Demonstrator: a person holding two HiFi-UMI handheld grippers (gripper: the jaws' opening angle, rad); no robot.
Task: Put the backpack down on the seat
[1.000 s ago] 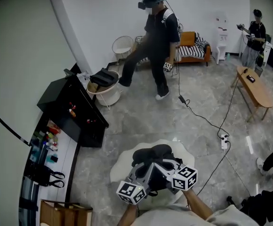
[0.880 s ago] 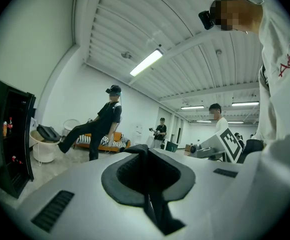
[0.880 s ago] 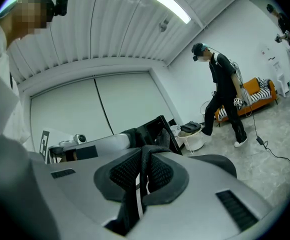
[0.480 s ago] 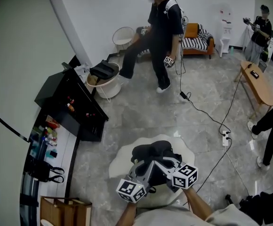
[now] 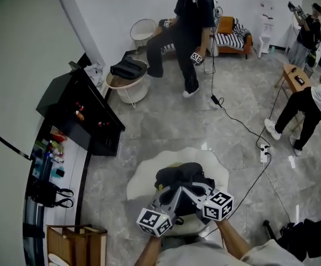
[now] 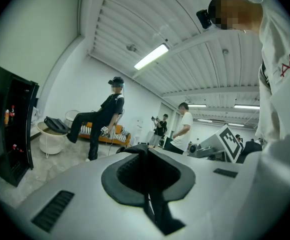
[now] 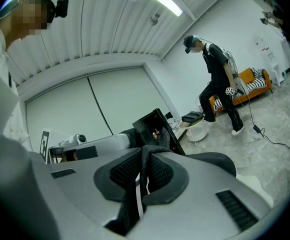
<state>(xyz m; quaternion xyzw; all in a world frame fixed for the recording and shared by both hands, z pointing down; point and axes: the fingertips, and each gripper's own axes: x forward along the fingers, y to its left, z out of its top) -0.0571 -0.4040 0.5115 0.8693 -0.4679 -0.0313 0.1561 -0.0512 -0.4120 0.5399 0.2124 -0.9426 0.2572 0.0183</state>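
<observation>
While the backpack sits over the seat, a cabinet stands near.

Grey left tool, right tool, black pads, black-and-white marker cubes, white shirt

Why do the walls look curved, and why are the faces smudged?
Head view: a wide lens bends the wall and darkens corners. Left gripper view: the ceiling lamp glares; the face smudge was added afterwards. Right gripper view: same smudge; the strap looks soft.
</observation>
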